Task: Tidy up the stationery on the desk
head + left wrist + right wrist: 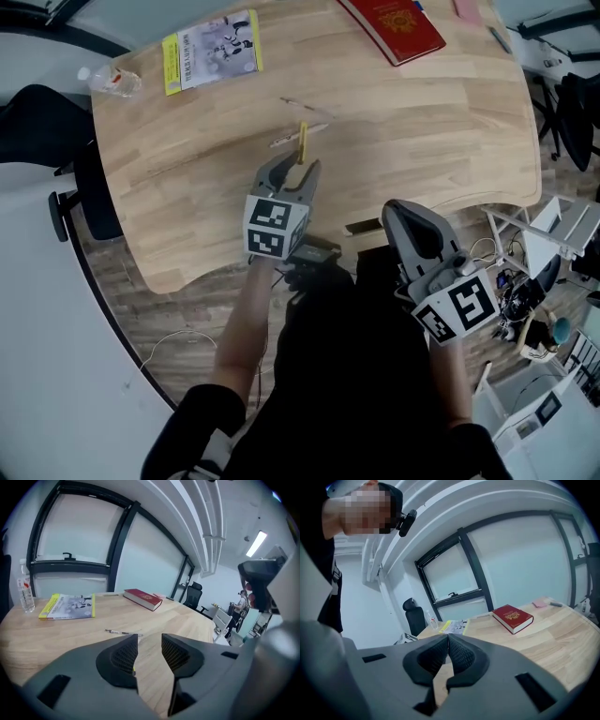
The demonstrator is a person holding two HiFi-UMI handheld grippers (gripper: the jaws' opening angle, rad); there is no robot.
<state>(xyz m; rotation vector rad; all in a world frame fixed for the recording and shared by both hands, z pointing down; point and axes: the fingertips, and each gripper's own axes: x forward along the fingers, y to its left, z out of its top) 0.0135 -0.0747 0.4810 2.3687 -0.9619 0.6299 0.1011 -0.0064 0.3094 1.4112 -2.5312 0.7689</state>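
Note:
A yellow pencil (pixel 302 141) lies on the wooden desk (pixel 187 178), its near end between the tips of my left gripper (pixel 295 170). The left jaws stand open with desk showing through the gap, and in the left gripper view (pixel 150 646) only a yellow sliver shows beside the left jaw. A slim pen (pixel 300 134) (pixel 123 633) lies crosswise just beyond the pencil. My right gripper (pixel 405 212) (pixel 448 641) hovers at the desk's near edge, shut and holding nothing.
A yellow-edged booklet (pixel 211 52) (pixel 68 606) and a water bottle (pixel 111 80) (pixel 26 588) sit far left. A red book (pixel 394 28) (pixel 513 617), a pink pad (pixel 540 603) and another pen (pixel 500 39) lie far right. Office chairs and cluttered racks surround the desk.

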